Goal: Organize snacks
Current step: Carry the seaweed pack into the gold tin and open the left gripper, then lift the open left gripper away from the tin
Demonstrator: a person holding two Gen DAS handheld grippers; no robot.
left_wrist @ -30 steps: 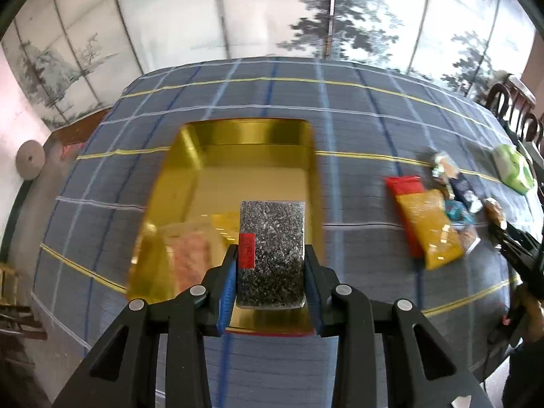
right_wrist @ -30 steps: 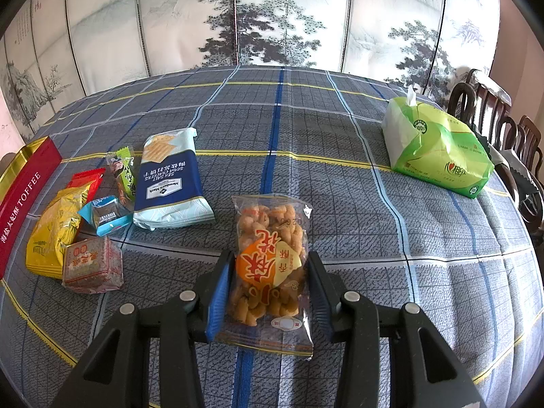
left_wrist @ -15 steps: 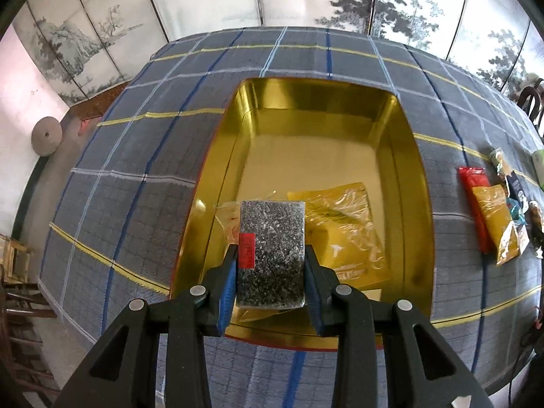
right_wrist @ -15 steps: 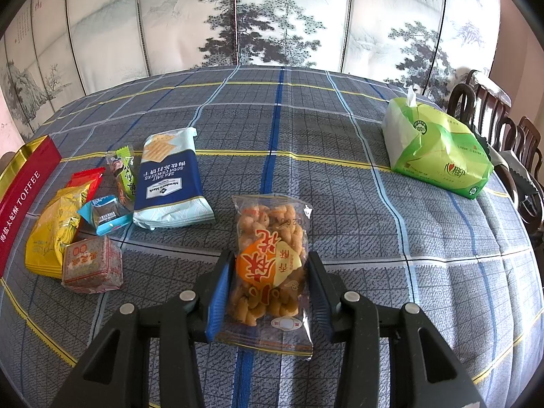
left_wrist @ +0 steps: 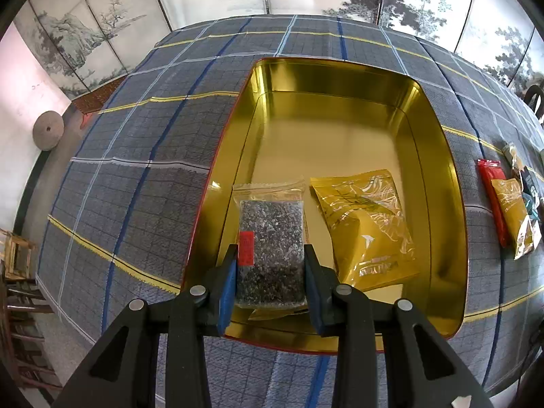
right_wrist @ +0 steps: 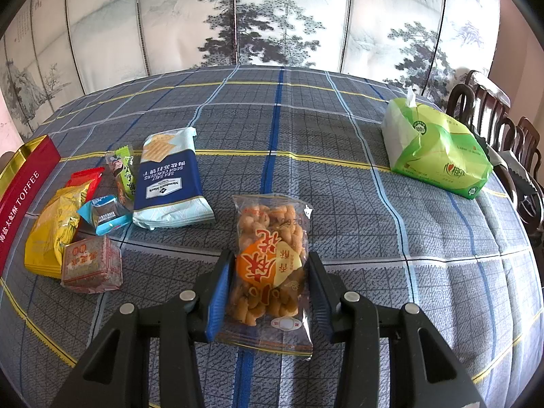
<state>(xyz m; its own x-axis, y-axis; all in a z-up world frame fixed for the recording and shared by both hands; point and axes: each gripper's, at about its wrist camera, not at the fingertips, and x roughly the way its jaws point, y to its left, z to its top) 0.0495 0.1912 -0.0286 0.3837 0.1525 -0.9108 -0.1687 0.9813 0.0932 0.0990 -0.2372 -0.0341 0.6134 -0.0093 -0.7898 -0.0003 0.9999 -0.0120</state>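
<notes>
My left gripper (left_wrist: 270,273) is shut on a clear packet of dark speckled snack (left_wrist: 270,244) with a red label. It hangs over the near left part of the open gold tin (left_wrist: 340,78). A yellow packet (left_wrist: 367,224) lies inside the tin to its right, and another packet shows under the held one. In the right wrist view my right gripper (right_wrist: 270,280) is shut on a clear bag of fried twists (right_wrist: 270,255) with an orange label, above the checked tablecloth (right_wrist: 374,221).
Loose snacks lie left of the right gripper: a blue cracker pack (right_wrist: 171,180), a yellow packet (right_wrist: 54,231), a brown square packet (right_wrist: 91,263), a small blue packet (right_wrist: 103,214). The tin's red side (right_wrist: 23,197) is at far left. A green tissue pack (right_wrist: 435,153) and chairs (right_wrist: 510,142) stand at right.
The left gripper has carried the dark packet right and down over the tin, which now looks larger and closer. The right gripper and its bag of twists have not moved.
</notes>
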